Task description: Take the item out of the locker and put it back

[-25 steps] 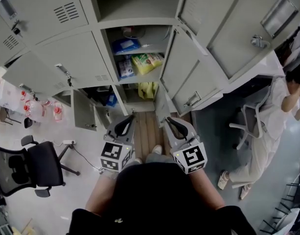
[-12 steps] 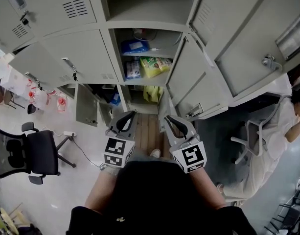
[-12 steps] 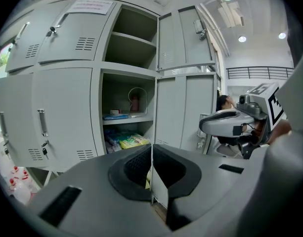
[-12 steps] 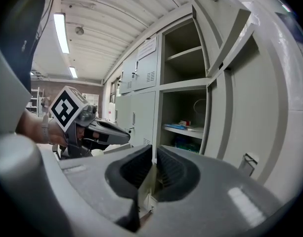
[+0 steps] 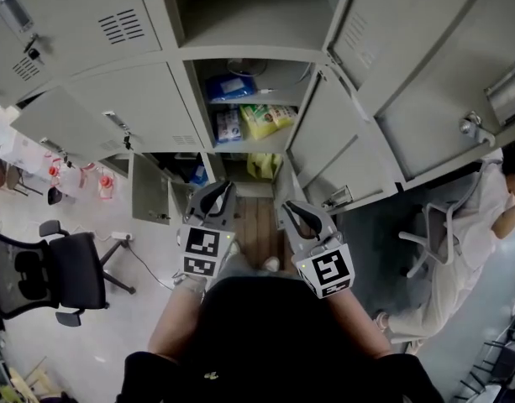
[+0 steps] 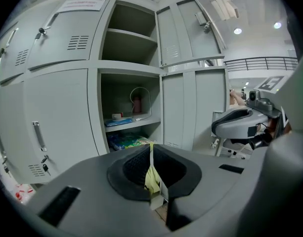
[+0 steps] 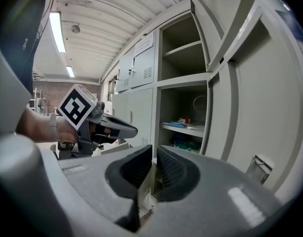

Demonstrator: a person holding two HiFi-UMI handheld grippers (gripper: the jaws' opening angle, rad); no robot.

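Looking down in the head view, a bank of grey sheet-metal lockers [image 5: 114, 99] with slotted vents stands ahead, with one middle compartment open. In it I count three packets. A flat blue packet [image 5: 233, 88] lies on the upper shelf. A blue-and-white packet [image 5: 228, 125] and a crinkly yellow-green packet [image 5: 267, 117] lie side by side on the shelf beneath. One soft yellow bag [image 5: 260, 165] sits in the compartment below. All four are inside the lockers, well apart from both grippers. The left gripper [image 5: 219, 196] and right gripper [image 5: 289, 210] are held side by side, low in front of the lockers. Each bears one black-and-white marker cube [image 5: 202, 253]. One black padded office chair [image 5: 55, 274] stands to the left.

In the left gripper view, the left gripper [image 6: 152, 154] has its two ribbed dark pads pressed together on nothing. A sliver of yellow shows through the slit between them.

In the right gripper view, the right gripper [image 7: 153, 157] also has its two ribbed pads closed and empty. The left gripper [image 7: 126, 129] is alongside.
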